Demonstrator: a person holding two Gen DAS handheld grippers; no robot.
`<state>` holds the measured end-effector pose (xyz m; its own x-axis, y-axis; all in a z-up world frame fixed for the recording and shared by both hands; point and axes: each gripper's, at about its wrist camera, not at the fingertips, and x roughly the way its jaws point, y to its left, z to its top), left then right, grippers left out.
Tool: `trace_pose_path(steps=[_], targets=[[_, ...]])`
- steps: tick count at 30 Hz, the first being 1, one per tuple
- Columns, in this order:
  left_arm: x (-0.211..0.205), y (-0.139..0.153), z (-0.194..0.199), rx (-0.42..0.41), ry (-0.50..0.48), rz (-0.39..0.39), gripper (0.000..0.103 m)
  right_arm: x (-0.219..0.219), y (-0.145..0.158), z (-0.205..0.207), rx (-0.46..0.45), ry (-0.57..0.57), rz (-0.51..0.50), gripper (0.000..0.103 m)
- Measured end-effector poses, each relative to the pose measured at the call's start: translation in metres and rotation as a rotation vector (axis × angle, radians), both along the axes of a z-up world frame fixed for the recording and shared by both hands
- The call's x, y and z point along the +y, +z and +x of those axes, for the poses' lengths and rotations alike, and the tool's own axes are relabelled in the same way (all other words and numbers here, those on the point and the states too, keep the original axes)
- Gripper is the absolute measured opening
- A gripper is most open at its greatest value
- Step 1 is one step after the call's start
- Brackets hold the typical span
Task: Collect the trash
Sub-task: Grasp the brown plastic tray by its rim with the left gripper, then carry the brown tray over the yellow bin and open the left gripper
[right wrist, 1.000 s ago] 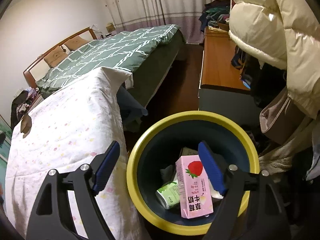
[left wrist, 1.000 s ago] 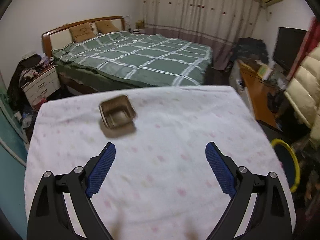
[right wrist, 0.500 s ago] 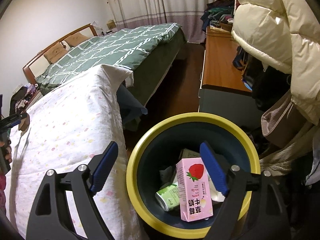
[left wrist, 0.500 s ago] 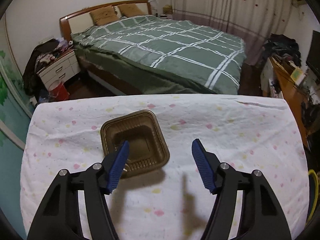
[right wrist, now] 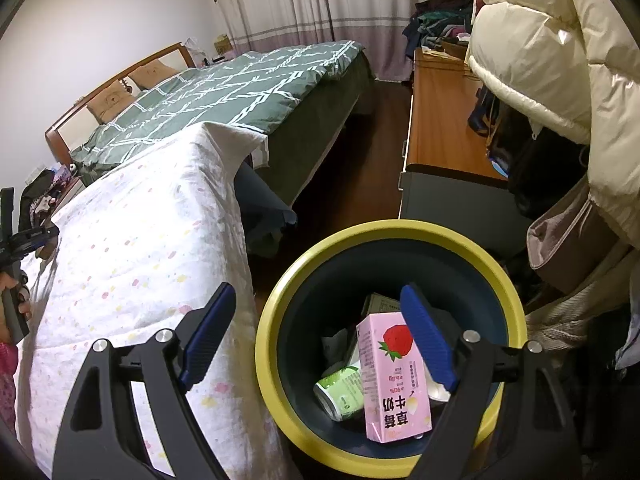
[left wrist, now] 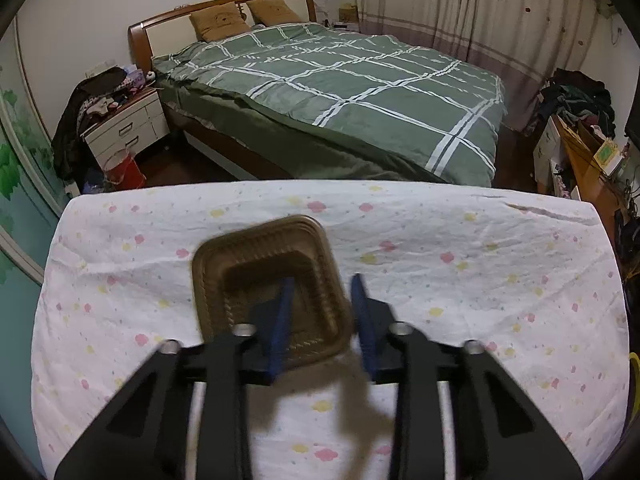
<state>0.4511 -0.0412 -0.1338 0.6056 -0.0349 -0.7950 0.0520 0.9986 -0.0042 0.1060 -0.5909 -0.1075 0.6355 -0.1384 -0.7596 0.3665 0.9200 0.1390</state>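
Note:
A brown square plastic tray (left wrist: 256,280) lies on the white flowered tablecloth (left wrist: 480,280). My left gripper (left wrist: 320,320) has its fingers on either side of the tray's right wall, one inside and one outside, narrowed around it. My right gripper (right wrist: 316,340) is open and empty above the yellow-rimmed blue bin (right wrist: 304,292). In the bin lie a pink strawberry milk carton (right wrist: 392,376), a green can (right wrist: 340,392) and other trash. The left gripper also shows at the far left of the right wrist view (right wrist: 24,240).
A bed with a green checked quilt (left wrist: 340,92) stands beyond the table. A wooden desk (right wrist: 440,120) and a cream puffer jacket (right wrist: 560,60) are near the bin. A nightstand (left wrist: 124,128) and a red basket (left wrist: 124,168) stand at the far left.
My left gripper moved forward over the brown tray and its fingers closed in around the tray's right wall. The right gripper stayed open above the bin.

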Motion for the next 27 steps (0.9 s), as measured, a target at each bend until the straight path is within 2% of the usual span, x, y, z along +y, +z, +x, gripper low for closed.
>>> trace_pose_path(steps=[1,2,8,13,19,27], targets=[[-0.001,0.0,-0.002,0.002,-0.002,0.0,0.009,0.0,0.0,0.0,-0.002,0.0,0.001,0.08],[-0.001,0.0,-0.005,0.0,-0.002,0.001,0.007,0.0,0.001,-0.002,-0.005,0.0,0.001,0.08],[-0.018,0.022,-0.041,-0.078,-0.052,0.026,0.005,0.001,0.009,-0.02,-0.034,-0.006,-0.008,0.08],[-0.05,0.05,-0.097,-0.115,-0.165,-0.008,0.005,0.003,0.021,-0.049,-0.071,-0.013,-0.025,0.08],[-0.112,0.071,-0.171,-0.115,-0.357,-0.021,0.005,0.003,0.035,-0.09,-0.116,-0.015,-0.031,0.08],[-0.221,0.084,-0.24,-0.095,-0.58,-0.07,0.005,-0.014,0.047,-0.142,-0.138,-0.049,-0.081,0.081]])
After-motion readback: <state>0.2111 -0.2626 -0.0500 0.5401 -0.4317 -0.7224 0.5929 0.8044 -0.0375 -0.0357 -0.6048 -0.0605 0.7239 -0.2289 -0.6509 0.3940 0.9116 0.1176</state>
